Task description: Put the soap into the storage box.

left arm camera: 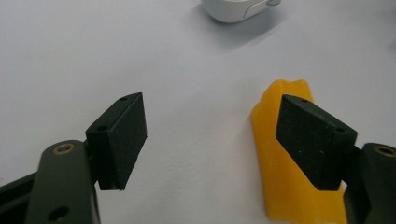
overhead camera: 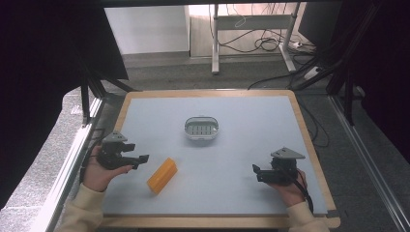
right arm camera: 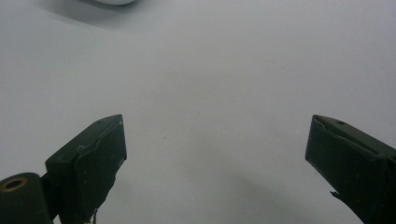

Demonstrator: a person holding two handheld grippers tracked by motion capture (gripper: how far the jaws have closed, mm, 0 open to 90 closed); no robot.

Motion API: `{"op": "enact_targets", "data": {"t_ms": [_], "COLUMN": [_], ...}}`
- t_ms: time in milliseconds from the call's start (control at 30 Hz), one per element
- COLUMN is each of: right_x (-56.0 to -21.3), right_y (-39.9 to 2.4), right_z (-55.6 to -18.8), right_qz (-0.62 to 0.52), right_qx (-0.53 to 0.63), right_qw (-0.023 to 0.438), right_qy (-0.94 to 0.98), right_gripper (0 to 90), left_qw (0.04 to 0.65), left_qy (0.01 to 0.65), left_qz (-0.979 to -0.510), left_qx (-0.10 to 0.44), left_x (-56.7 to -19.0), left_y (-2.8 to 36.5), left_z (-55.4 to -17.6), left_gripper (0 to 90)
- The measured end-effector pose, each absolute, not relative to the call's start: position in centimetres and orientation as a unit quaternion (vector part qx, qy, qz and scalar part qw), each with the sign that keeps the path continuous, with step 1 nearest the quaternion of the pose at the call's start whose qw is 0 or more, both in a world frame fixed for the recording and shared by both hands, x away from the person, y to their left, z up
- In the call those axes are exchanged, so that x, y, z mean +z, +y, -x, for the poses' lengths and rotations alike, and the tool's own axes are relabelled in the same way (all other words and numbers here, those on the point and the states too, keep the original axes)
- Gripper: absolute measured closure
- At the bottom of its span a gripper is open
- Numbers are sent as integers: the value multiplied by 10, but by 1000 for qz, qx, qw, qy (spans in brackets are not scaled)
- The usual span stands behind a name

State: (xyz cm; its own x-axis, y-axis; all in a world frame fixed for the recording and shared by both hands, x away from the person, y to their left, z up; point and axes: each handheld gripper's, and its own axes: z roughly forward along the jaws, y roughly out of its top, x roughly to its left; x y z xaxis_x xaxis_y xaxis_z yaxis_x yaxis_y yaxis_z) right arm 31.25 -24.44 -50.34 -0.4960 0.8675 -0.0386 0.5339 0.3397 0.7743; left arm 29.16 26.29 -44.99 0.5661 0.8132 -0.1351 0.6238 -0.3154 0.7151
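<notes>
A yellow block [overhead camera: 162, 175] lies on the pale blue mat, left of centre and near the front. A white oval dish [overhead camera: 201, 128] with a grey ribbed insert sits in the middle of the mat. My left gripper [overhead camera: 143, 159] hovers just left of the block, jaws open and empty. In the left gripper view the yellow block [left arm camera: 285, 186] lies behind the right-hand jaw, and the left gripper [left arm camera: 212, 142] has bare mat between its pads. My right gripper [overhead camera: 256, 173] is held at the front right, open, pointing left. The right gripper [right arm camera: 215, 161] has nothing between its jaws.
The mat lies on a wooden table [overhead camera: 309, 140] with a raised rim. Beyond the table stand a white desk frame [overhead camera: 251, 34] and loose cables [overhead camera: 270, 46] on the floor. Metal rails run along both sides. The white dish's edge [left arm camera: 236, 9] shows at the top.
</notes>
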Motion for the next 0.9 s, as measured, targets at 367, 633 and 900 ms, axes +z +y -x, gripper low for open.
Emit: {"op": "enact_targets", "data": {"t_ms": [367, 633, 900], "right_x": [-505, -506, -506], "right_y": [-244, -242, -242], "right_z": [-313, -312, -313], "right_qz": [-445, -442, -442], "right_qx": [354, 350, 347], "right_qw": [235, 238, 237], "right_qy": [789, 791, 792], "right_gripper": [69, 72, 77], "left_qw": [354, 354, 353], "left_qy": [435, 429, 424], "left_qz": [-818, -821, -825], "left_qx": [126, 129, 123], "left_x": [-445, -442, -442], "left_y": [255, 252, 250], "left_z": [-288, -285, -284], "left_gripper": [254, 255, 255]}}
